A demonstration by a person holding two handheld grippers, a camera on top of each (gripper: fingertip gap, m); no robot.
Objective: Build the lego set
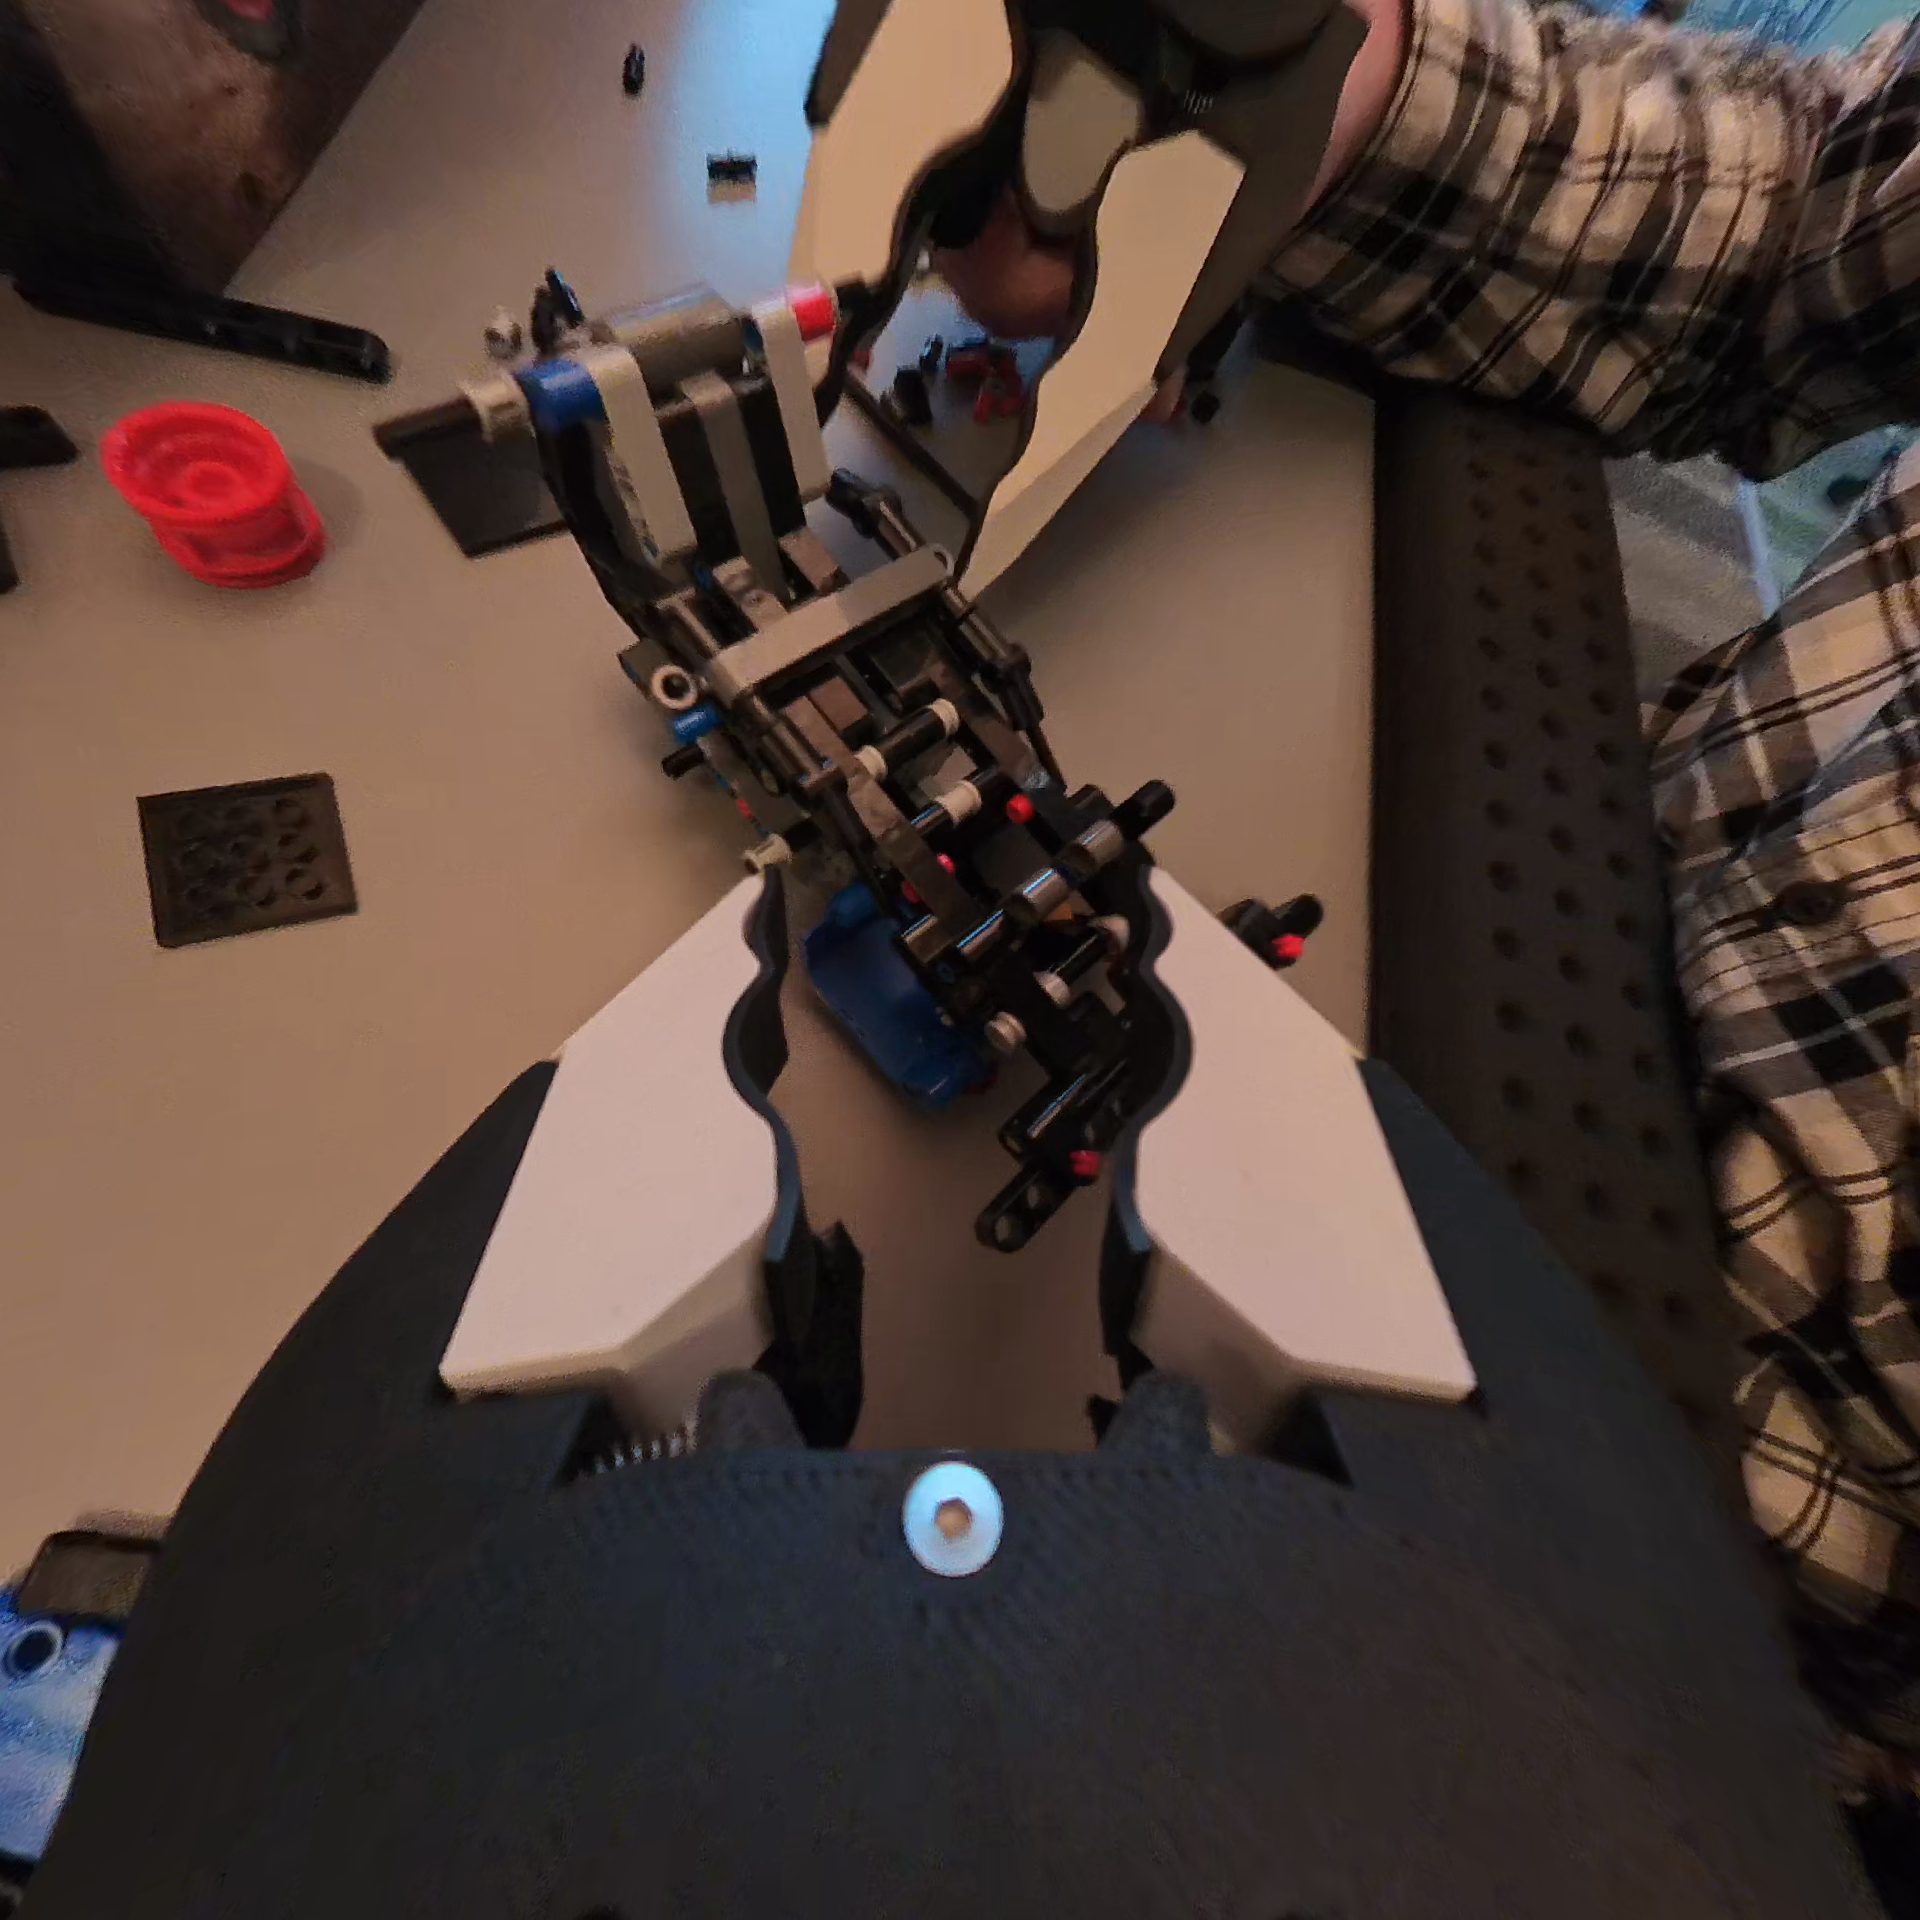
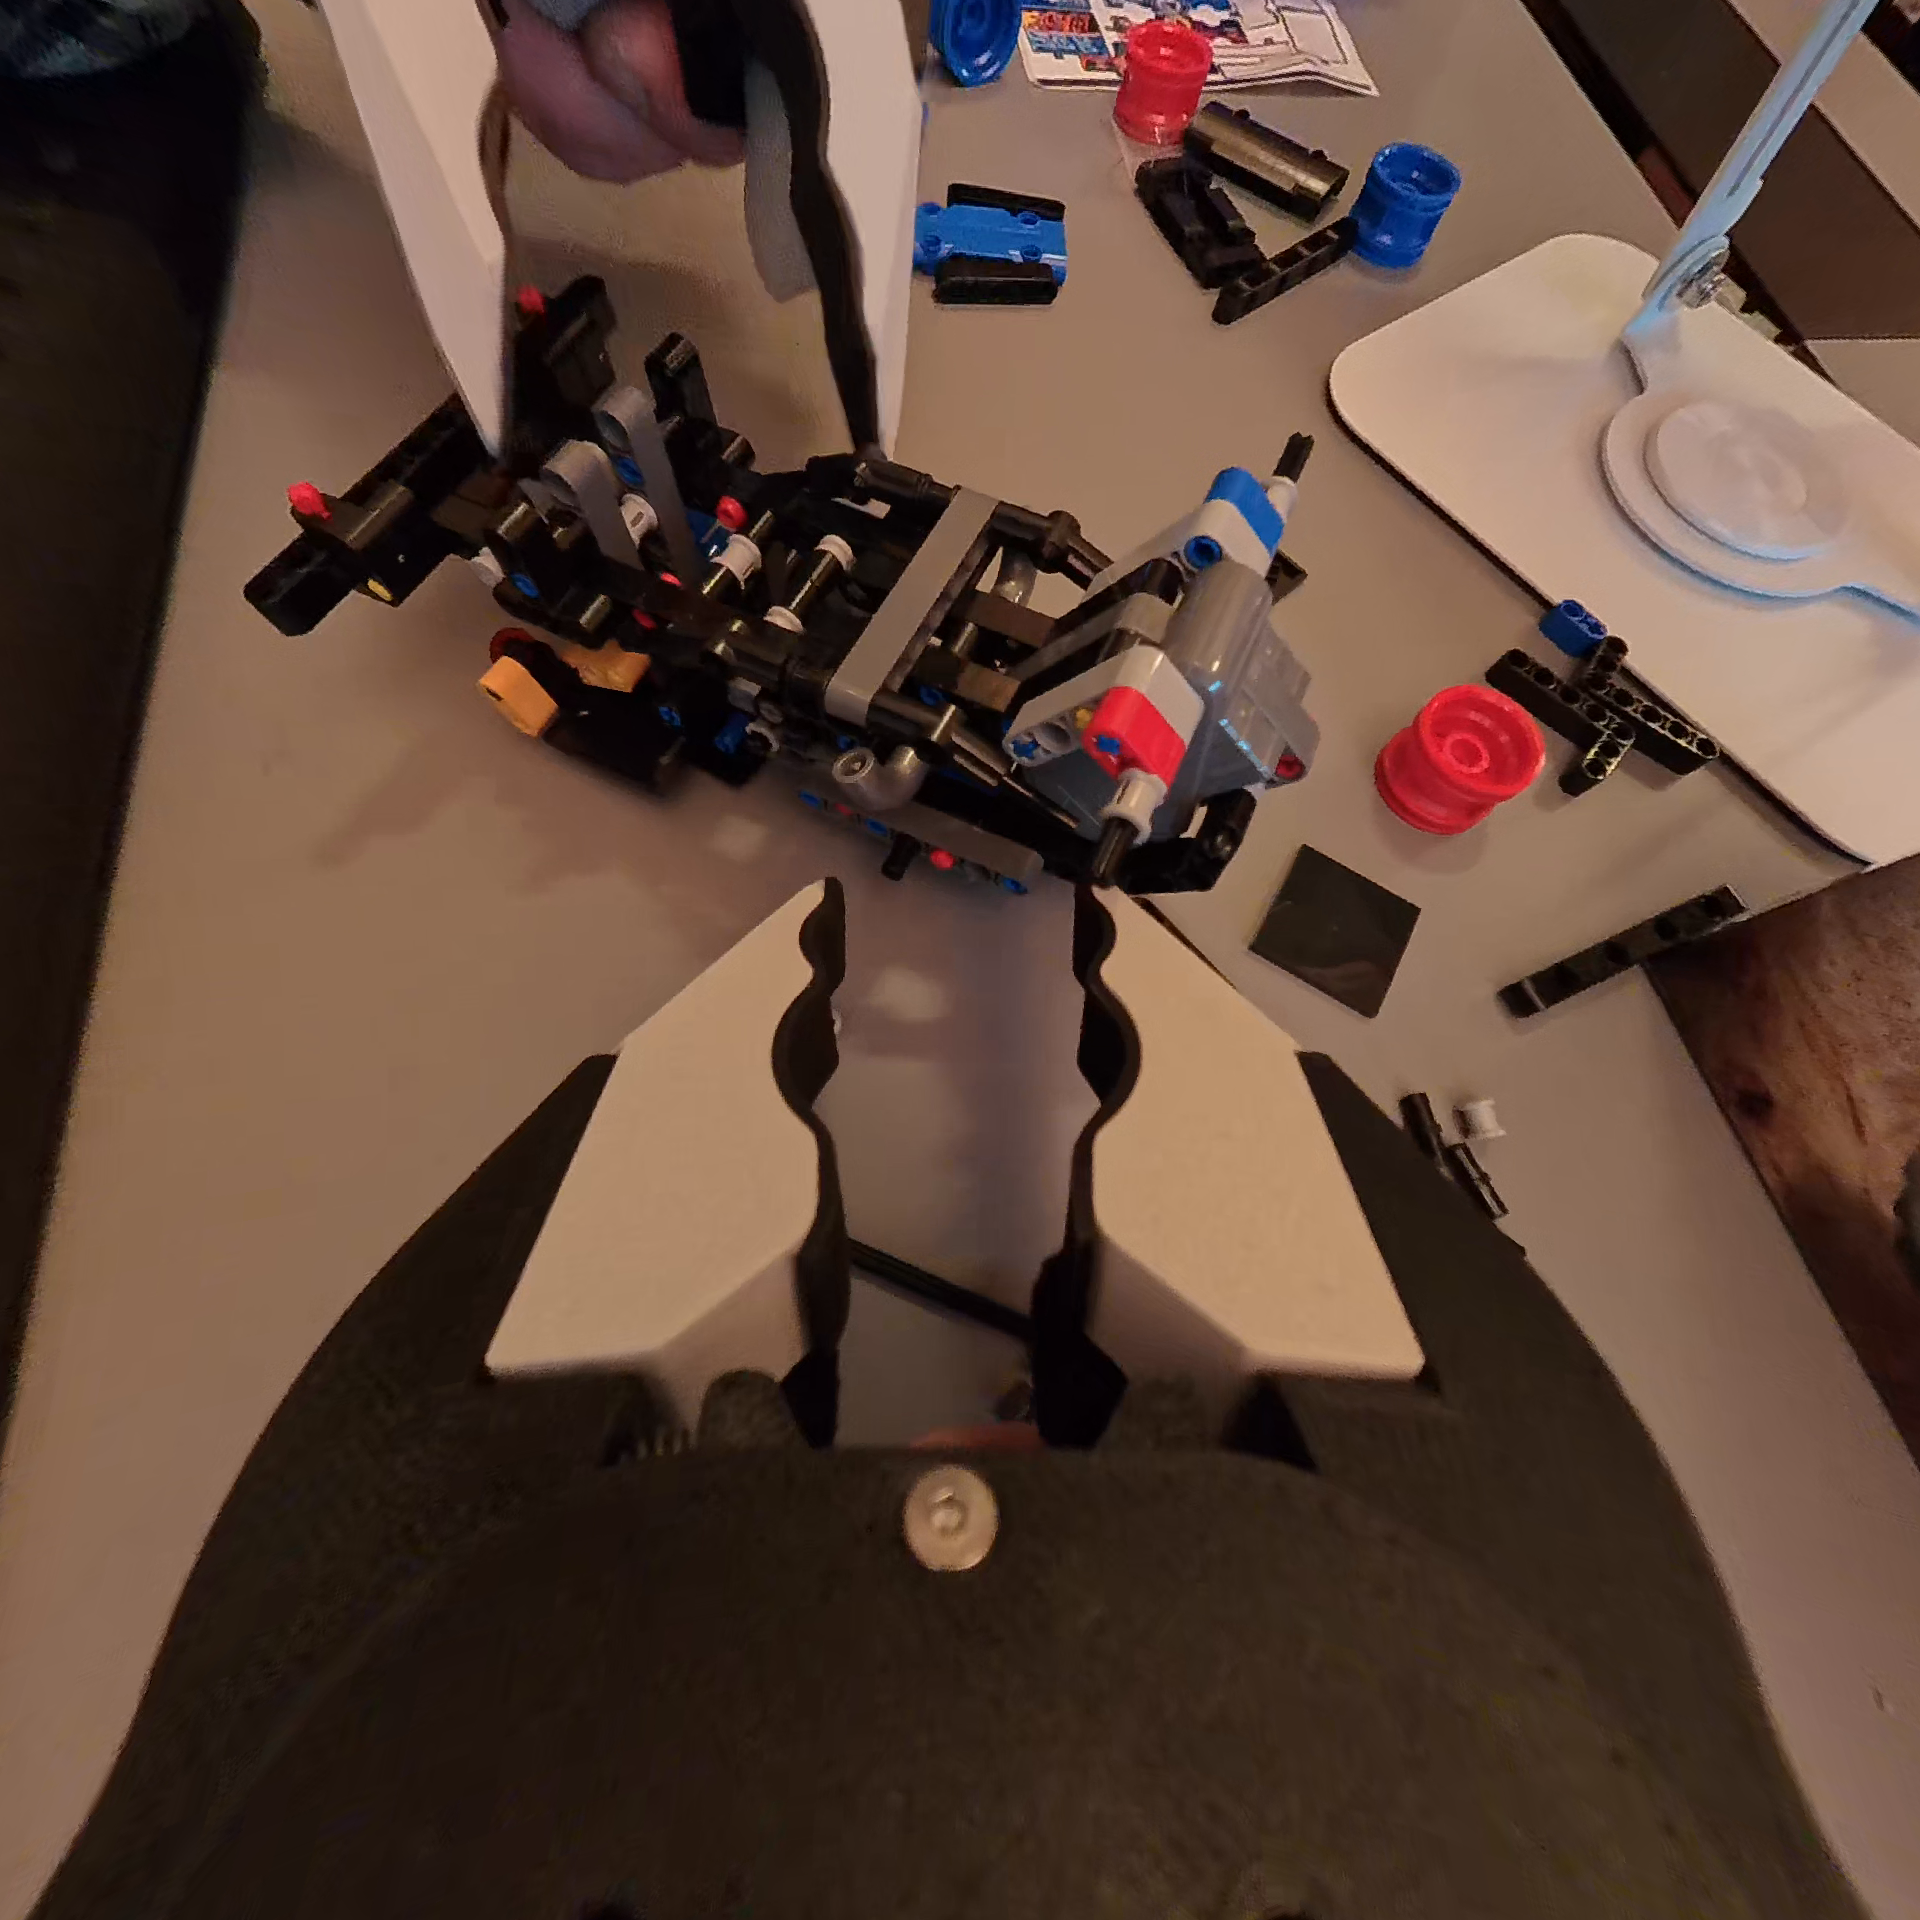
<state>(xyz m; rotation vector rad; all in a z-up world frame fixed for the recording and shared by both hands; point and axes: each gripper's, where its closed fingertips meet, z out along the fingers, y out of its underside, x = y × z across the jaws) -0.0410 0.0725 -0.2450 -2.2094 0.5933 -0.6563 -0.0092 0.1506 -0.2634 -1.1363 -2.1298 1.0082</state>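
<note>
half-built lego chassis (image 1: pixel 852 748) lying on the counter (image 1: pixel 436 1039), long axis running away from left hand-held gripper (image 1: pixel 951 914), spread wide astride its near end; right hand-held gripper (image 2: pixel 956 914) wide, empty, just beside its flank.

A half-built lego model (image 2: pixel 831 634), mostly black beams with grey, blue and red parts, lies lengthwise on the grey table (image 2: pixel 520 935). Loose red wheel (image 2: pixel 1460 758) lies beside it.
</note>
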